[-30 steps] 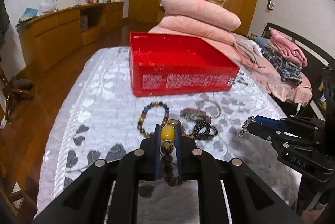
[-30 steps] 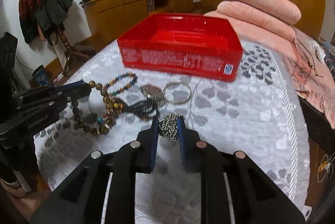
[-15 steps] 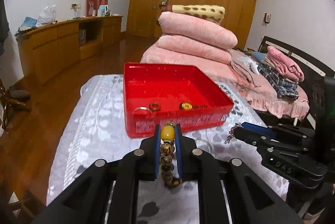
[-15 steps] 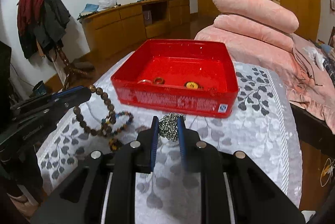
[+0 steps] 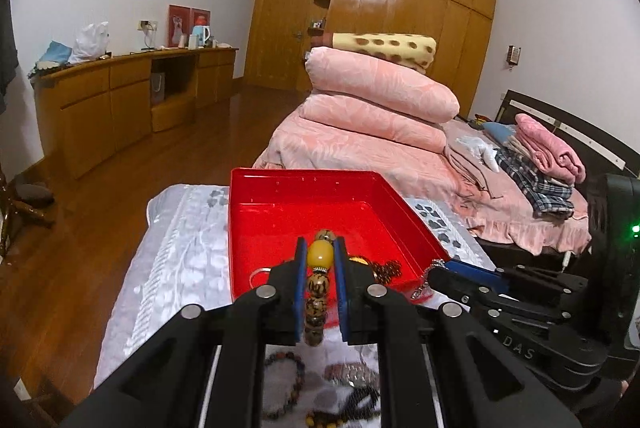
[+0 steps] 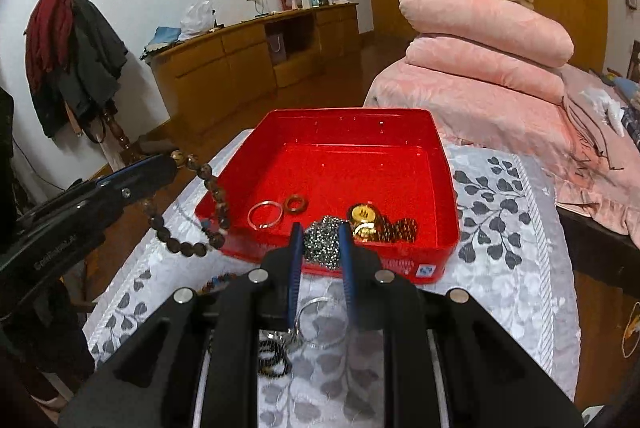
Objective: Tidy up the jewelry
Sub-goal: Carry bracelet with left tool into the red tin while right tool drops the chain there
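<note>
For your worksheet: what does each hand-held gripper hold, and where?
Left gripper: bead bracelet, at its yellow bead. Right gripper: silver chain, bunched.

Left gripper (image 5: pixel 319 260) clamping beaded bracelet (image 5: pixel 318 288), red tray (image 5: pixel 280 228)

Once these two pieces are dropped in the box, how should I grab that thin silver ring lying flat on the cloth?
Come straight down on the silver ring and pinch across its thin band at the bare right arc, one finger inside the hoop and one outside. It lies flat on the tablecloth, so a sideways approach would probably slide off; its left side touches other jewelry.
</note>
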The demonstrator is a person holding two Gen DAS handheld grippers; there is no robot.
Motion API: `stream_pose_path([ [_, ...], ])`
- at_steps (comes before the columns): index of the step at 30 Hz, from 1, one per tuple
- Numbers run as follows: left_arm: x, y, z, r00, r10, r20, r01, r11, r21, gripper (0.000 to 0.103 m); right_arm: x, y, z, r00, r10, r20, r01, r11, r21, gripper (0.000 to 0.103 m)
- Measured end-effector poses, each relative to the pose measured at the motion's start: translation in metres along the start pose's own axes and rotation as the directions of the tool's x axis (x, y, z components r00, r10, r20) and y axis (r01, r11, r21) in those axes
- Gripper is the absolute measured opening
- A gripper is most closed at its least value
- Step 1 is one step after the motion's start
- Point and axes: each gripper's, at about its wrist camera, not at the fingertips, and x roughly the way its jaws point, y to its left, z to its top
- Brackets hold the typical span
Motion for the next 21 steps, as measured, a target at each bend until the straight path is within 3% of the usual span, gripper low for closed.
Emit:
stream_pose_path([
  [10,0.043,0.004,0.006,0.998,0.040,-0.039,-0.040,0.999,0.004,0.013,0.034,-0.020,0.022,1.000,-0.014,-0.025,0.015,0.999,0.047,0.017],
  [21,0.074,0.007,0.025,0.998,0.031,-0.047,-0.031,0.999,-0.007,0.013,0.064,-0.030,0.040,0.998,-0.026,-0.049,0.029,0.997,0.066,0.017],
])
